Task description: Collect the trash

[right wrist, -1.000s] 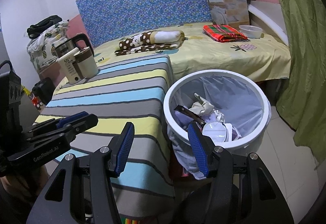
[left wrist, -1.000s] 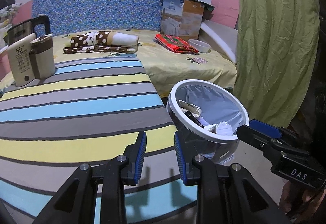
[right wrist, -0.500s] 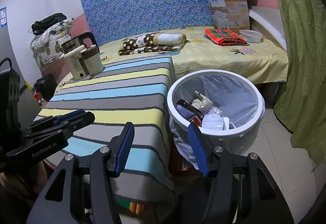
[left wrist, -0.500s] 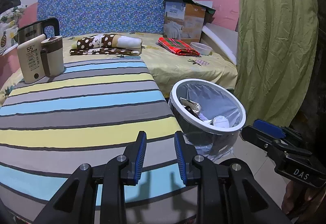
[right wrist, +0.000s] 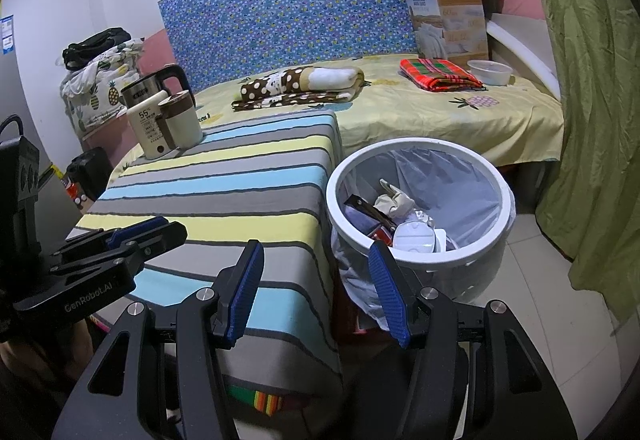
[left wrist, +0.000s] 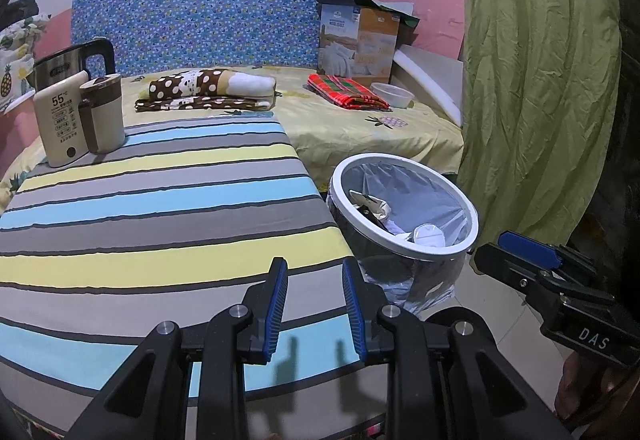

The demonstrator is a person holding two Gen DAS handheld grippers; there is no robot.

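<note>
- Trash is all in the bin [right wrist: 420, 199]: crumpled paper [right wrist: 394, 201], a white lid-like piece [right wrist: 414, 238], a dark wrapper [right wrist: 366, 209]. No loose trash that I can see on the striped table [right wrist: 224, 191] or the bed [right wrist: 420, 115].
- Bin sits on the floor, touching the table's right edge; liner bag [right wrist: 448, 183] folded over the rim.
- From my right gripper [right wrist: 316, 286] the bin is at about 1 o'clock, close. Jaws spread wide, nothing between them.
- From my left gripper [left wrist: 314, 306] it's at 2 o'clock, further off, above the table edge. Jaws partly spread, empty.
- Right hand is nearer; I judge any bin or bag move is its job.
- Kettle [right wrist: 154, 89] and mug [right wrist: 180, 123] at 10 o'clock: not trash.
</note>
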